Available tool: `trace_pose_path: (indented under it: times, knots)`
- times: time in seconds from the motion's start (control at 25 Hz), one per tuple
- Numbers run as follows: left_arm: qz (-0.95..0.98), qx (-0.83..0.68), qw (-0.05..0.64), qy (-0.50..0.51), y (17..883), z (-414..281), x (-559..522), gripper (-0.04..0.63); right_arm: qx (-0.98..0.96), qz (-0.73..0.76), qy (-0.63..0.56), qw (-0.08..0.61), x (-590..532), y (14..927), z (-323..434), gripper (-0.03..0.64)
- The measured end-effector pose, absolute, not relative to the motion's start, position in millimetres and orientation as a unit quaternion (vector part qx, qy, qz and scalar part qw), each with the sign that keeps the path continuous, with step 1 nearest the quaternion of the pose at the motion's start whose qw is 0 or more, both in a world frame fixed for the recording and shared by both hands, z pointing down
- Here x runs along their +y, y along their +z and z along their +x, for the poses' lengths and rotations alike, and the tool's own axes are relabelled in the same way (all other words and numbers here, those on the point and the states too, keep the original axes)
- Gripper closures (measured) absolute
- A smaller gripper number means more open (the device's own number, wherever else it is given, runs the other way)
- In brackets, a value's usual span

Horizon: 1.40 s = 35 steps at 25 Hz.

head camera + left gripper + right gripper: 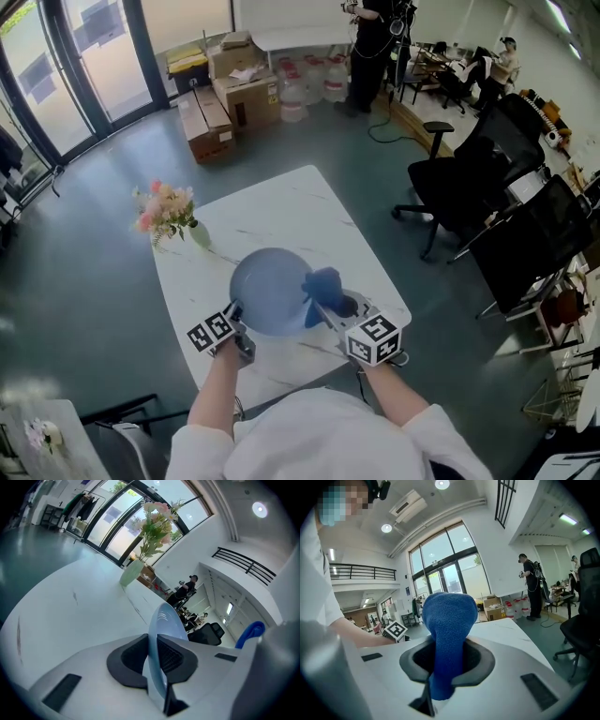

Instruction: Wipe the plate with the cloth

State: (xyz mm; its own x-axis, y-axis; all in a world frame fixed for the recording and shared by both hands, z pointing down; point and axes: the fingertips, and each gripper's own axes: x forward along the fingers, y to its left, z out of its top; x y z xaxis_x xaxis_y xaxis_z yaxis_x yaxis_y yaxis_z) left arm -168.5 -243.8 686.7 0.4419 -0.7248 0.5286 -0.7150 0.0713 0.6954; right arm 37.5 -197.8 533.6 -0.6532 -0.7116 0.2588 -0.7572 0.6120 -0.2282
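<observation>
At the table's [281, 202] near edge, the left gripper [157, 660] is clenched on the plate [270, 292] at its seven-o'clock rim, probably to steady it for wiping. The right gripper [446, 663] pinches the cloth [324, 281] at the plate's three-o'clock edge. At ten o'clock, a vase [199, 234] holds flowers [163, 206].

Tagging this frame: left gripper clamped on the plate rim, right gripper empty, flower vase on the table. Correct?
One error: the right gripper is not empty. It is shut on the blue cloth, as the right gripper view shows. The rest holds: the left gripper clamps the plate by its rim, and the flower vase stands on the table.
</observation>
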Motion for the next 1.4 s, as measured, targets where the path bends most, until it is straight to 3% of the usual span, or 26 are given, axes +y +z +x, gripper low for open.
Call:
trace_pose_path:
  times: [0.8, 1.4]
  knots:
    - [0.635, -0.546, 0.541, 0.072, 745.1, -173.0, -254.2, 0.552, -0.868, 0.453, 0.191, 0.077, -193.5, 549.4, 63.2, 0.532]
    - [0.649, -0.551, 0.505, 0.143, 751.0, -168.4, -251.4, 0.549, -0.867, 0.452, 0.191, 0.086, -190.9, 548.8, 64.3, 0.532]
